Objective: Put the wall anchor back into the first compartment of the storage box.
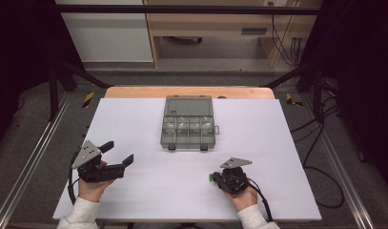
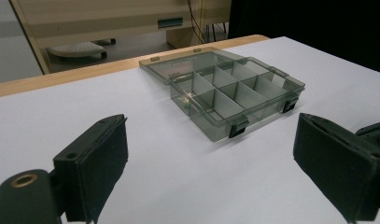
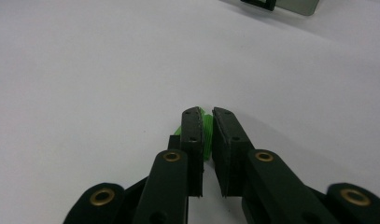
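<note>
A smoky translucent compartment box (image 1: 188, 125) lies with its lid flat open at the middle back of the white board; its several compartments (image 2: 234, 93) look empty. My left gripper (image 1: 118, 152) rests at the front left, pointing toward the box, its jaws wide open (image 2: 210, 154) with nothing between them. At the front right, my right gripper (image 1: 211, 177) lies low on the board, shut on a small green piece (image 3: 207, 135) pinched between its pads. A corner of the box (image 3: 290, 4) shows far ahead of it.
The white board (image 1: 258, 143) covers a wooden table (image 1: 134, 91) set in a black metal frame. Cables (image 1: 320, 176) trail on the floor to the right. Bare board stretches between both grippers and the box.
</note>
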Tool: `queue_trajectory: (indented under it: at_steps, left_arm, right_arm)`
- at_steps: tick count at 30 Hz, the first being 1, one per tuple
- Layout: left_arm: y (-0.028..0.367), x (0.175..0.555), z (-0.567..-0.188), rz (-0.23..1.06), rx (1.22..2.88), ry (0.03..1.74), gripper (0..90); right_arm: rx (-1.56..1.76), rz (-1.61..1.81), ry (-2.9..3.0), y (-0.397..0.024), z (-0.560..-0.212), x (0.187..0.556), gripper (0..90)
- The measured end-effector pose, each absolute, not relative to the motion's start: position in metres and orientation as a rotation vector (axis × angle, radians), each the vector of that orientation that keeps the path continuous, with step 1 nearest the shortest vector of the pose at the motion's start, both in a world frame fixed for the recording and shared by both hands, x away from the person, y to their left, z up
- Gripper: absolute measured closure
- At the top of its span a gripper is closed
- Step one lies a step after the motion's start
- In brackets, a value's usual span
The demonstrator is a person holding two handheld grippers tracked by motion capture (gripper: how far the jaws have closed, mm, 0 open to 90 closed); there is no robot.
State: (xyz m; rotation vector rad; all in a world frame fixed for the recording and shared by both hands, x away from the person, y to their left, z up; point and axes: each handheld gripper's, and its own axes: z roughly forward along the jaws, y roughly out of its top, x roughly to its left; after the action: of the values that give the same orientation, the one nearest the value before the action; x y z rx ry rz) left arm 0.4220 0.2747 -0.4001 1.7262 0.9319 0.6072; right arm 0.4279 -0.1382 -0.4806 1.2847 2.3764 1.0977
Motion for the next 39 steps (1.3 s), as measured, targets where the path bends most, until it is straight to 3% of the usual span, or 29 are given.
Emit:
queue_trajectory:
  at_steps: [11, 39]
  left_arm:
    - [0.275, 0.422, -0.400, 0.607, 1.724, 0.931, 10.0]
    - [0.274, 0.423, -0.402, 0.606, 1.741, 0.929, 9.9]
  right_arm:
    - [1.331, 1.162, 2.359, -0.144, -0.476, 0.431, 84.5]
    - [1.247, 1.357, 2.120, -0.151, -0.417, 0.456, 84.6]
